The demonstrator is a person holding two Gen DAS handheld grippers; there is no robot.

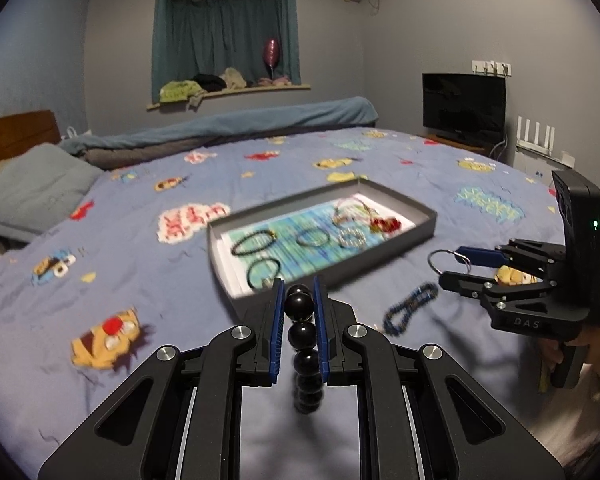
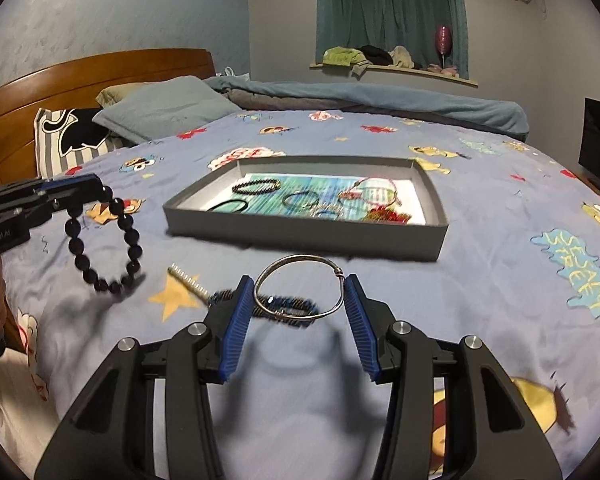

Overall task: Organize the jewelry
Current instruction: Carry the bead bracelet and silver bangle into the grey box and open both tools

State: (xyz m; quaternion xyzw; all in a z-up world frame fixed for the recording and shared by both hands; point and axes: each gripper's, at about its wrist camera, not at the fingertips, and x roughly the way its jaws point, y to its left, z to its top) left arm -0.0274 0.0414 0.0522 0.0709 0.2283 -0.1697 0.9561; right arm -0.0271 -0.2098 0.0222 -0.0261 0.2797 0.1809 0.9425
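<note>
Your left gripper is pinching a black bead bracelet by its top beads, so the rest of the loop hangs free below the pads; seen from the right wrist, that loop dangles clear of the bed, which judging by the grip should let it travel without dragging on the bedspread. Your right gripper is closed across a thin silver bangle, the pads bearing on its two opposite sides, so the jaws stand partly spread by the width of the ring; the ring lies roughly flat and juts forward past the fingertips. Both pieces are held off the bed, on the near side of the grey tray, which sits toward the middle of the bed. The tray already holds several bracelets and rings laid apart from one another on a blue-green liner, with a red piece in its right end. A blue beaded bracelet is not yet collected: it lies on the bed under the bangle, with a small silver chain beside it. Judgement: both held pieces are likely bound for bare liner in the tray.
</note>
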